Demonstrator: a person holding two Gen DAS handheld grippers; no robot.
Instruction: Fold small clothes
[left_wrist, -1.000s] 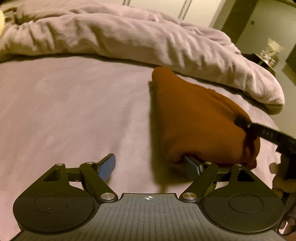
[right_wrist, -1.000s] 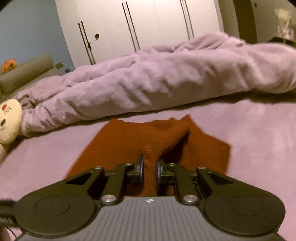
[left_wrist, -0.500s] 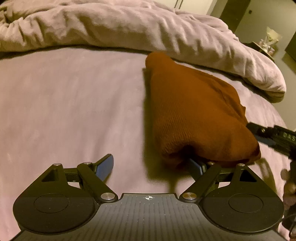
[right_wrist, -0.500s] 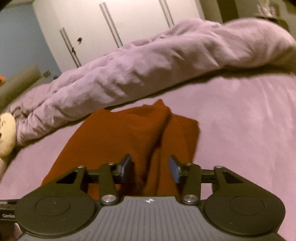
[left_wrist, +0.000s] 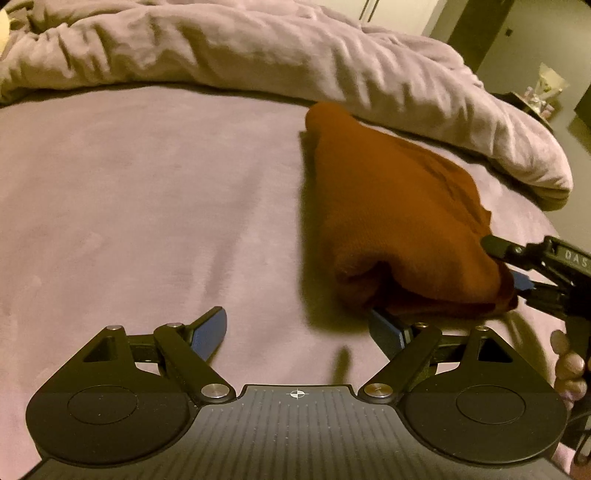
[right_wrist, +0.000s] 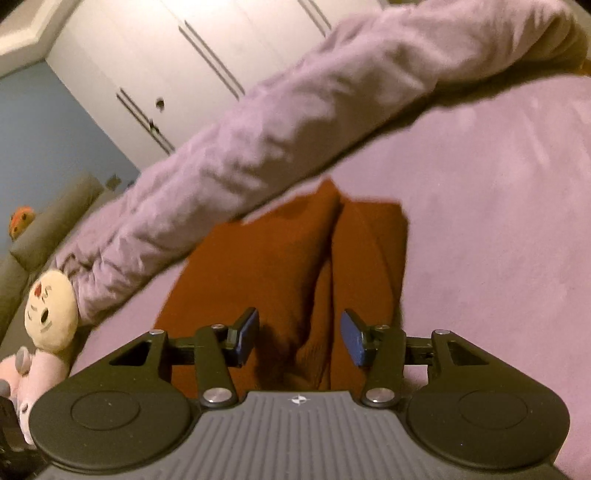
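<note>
1. The right gripper (right_wrist: 299, 336) has just let go: a second ago it pinched a ridge of the rust-brown knit garment (right_wrist: 295, 266); now its jaws have been opening and stand clear of the cloth.
2. The garment lies folded on the mauve bedsheet (left_wrist: 147, 206), right of centre.
3. The left gripper (left_wrist: 299, 328) is spread wide as before, its right finger tucked under the garment's near edge.
4. The rumpled duvet (left_wrist: 258, 48) fills the top.

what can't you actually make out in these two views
- Left wrist view: one finger tip of the left gripper is hidden under the brown garment.
- Same view: the right gripper is cut by the frame edge.
- Right wrist view: garment's near edge hidden behind the gripper body; duvet blurred.
</note>
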